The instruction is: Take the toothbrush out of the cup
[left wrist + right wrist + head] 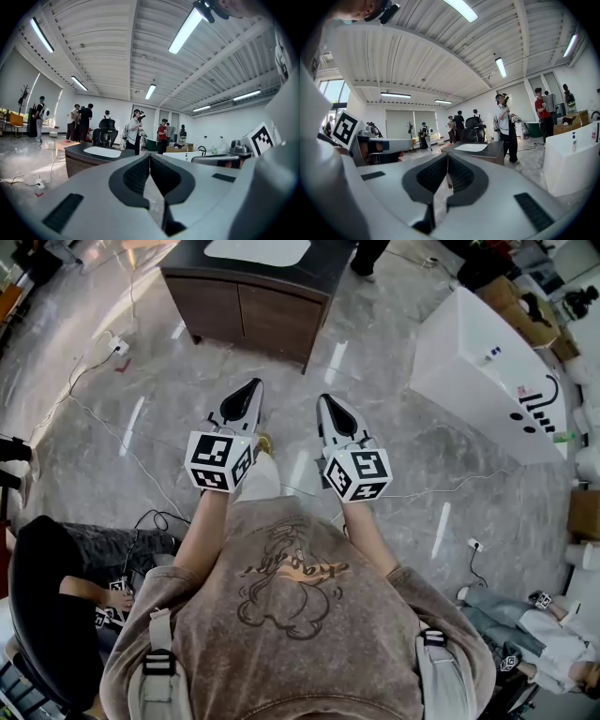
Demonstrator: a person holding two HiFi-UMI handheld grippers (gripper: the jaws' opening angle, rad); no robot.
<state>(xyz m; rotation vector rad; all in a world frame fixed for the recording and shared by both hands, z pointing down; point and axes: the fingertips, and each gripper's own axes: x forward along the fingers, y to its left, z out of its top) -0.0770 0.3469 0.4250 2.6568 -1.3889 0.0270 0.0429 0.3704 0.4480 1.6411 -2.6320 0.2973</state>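
No toothbrush and no cup show in any view. In the head view my left gripper (pixel 253 383) and my right gripper (pixel 324 398) are held side by side at waist height over the marble floor, both pointing toward a dark cabinet (pixel 246 306) with a white basin top (pixel 258 249). Both are shut, with the jaws meeting at the tips and nothing between them. In the left gripper view the left gripper (pixel 149 155) faces that cabinet (pixel 82 159). In the right gripper view the right gripper (pixel 447 156) faces the same cabinet (pixel 476 150).
A long white counter (pixel 487 367) stands at the right with small items on it. Cables (pixel 103 418) trail over the floor. One person sits at the lower left (pixel 66 606) and another at the lower right (pixel 534 634). Several people stand beyond the cabinet (pixel 136 131).
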